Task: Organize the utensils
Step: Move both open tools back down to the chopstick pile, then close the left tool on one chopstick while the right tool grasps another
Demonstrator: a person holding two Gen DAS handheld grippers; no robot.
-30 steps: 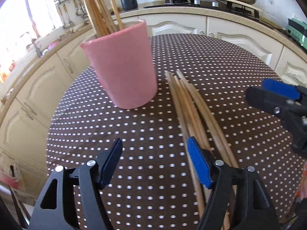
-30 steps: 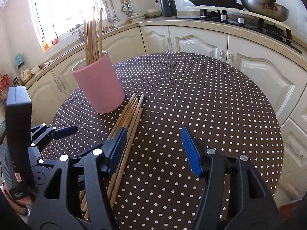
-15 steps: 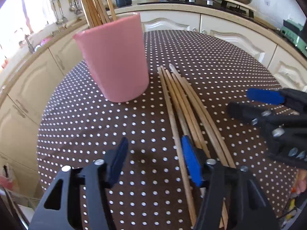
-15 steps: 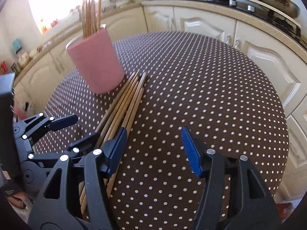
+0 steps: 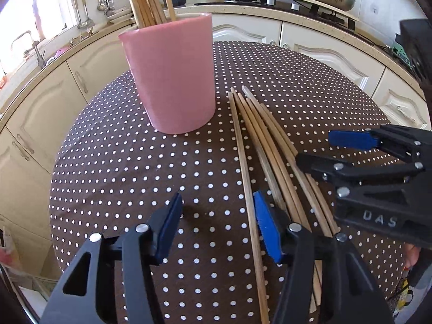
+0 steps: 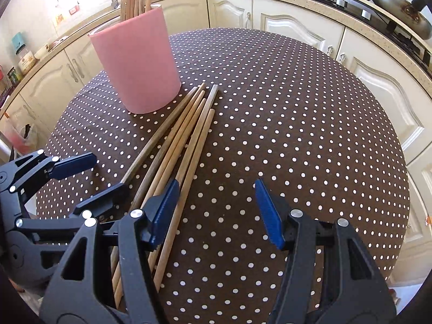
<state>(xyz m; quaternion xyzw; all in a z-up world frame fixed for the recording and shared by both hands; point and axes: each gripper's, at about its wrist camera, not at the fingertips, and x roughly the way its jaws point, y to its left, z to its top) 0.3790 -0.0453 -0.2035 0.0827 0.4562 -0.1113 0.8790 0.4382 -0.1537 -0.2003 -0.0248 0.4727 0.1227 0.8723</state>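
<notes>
Right wrist, chopsticks (image 6: 189, 137) beside cup (image 6: 137, 67), jaws apart.

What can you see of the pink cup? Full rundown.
The pink cup is a plain, matte, handleless cylinder with slightly tapering walls, plastic or silicone by the look. It stands upright on the brown polka-dot tablecloth, left of the loose chopsticks lying flat beside its base. A bundle of wooden chopsticks stands in it, leaning against the rim. Neither claw touches it.
</notes>
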